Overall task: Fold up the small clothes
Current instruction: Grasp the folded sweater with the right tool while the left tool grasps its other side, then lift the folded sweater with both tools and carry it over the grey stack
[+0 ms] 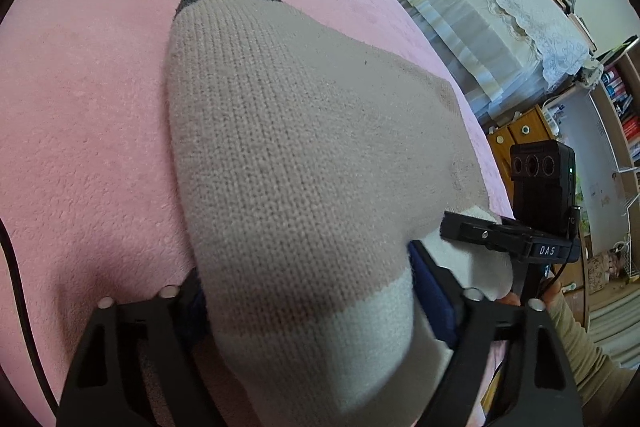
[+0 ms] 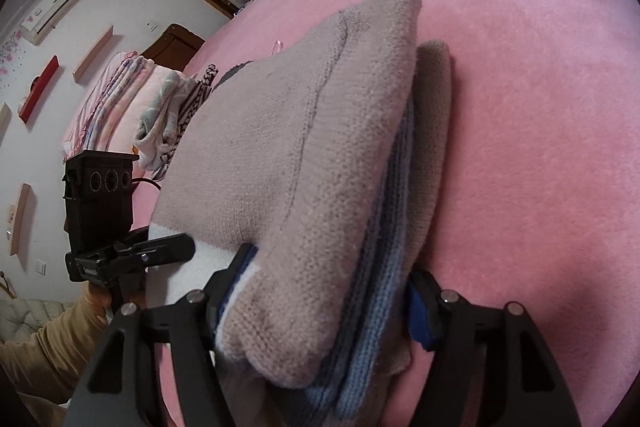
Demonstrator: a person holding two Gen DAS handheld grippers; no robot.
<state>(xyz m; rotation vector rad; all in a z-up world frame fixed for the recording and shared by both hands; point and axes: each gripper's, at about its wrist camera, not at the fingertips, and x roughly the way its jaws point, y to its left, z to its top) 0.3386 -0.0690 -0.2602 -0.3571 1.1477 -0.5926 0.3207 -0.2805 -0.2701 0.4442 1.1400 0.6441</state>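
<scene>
Mid-fold, the left tool (image 1: 320, 291) and right tool (image 2: 332, 279) each clamp the near edge of the folded knit sweater (image 1: 304, 131) on the pink bed (image 1: 80, 107), so the next move probably calls for carrying both corners forward together.

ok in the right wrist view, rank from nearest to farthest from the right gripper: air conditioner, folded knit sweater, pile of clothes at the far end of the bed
1. Folded knit sweater: between the right gripper's fingers, on the pink blanket.
2. Pile of clothes: to the left, beyond the sweater, on the bed.
3. Air conditioner: upper left, high on the wall.
</scene>
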